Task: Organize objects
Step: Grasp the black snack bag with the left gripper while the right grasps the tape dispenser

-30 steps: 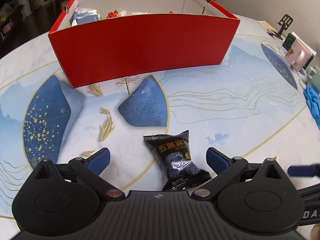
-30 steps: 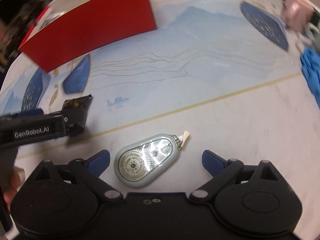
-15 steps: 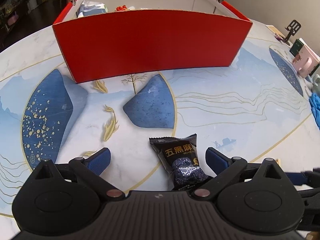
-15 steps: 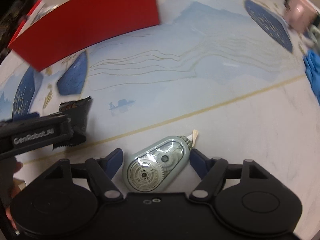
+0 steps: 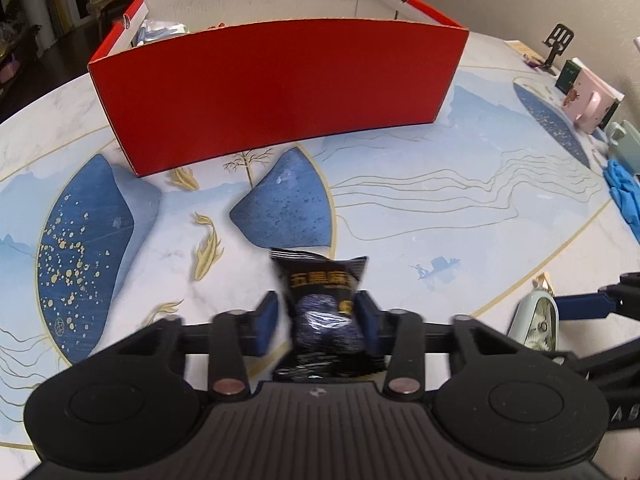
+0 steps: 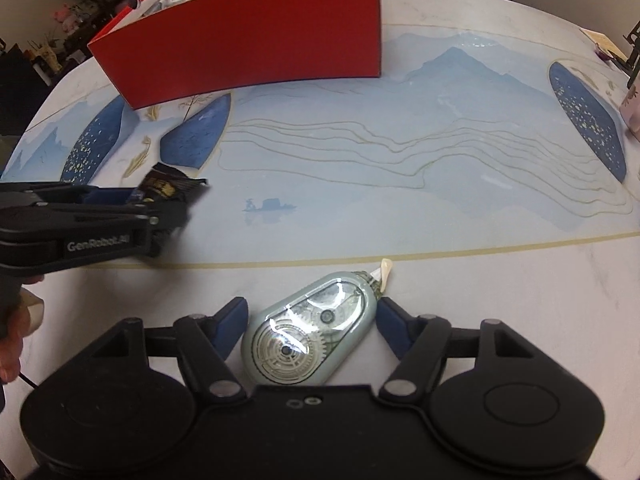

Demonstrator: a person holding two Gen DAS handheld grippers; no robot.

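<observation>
Left tool is clamped on the snack packet (slippery wrapper, could squirt out); right tool sits apart around the tape dispenser.

Packet between my left claw's fingers; box ahead on the table. Tape dispenser between my right claw's fingers; left claw to its left.

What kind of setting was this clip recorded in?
Most likely a home dining area: a round marble-look table with painted blue landscape art, a pink mug by the wall, and cluttered household furniture in the dim room behind.
</observation>
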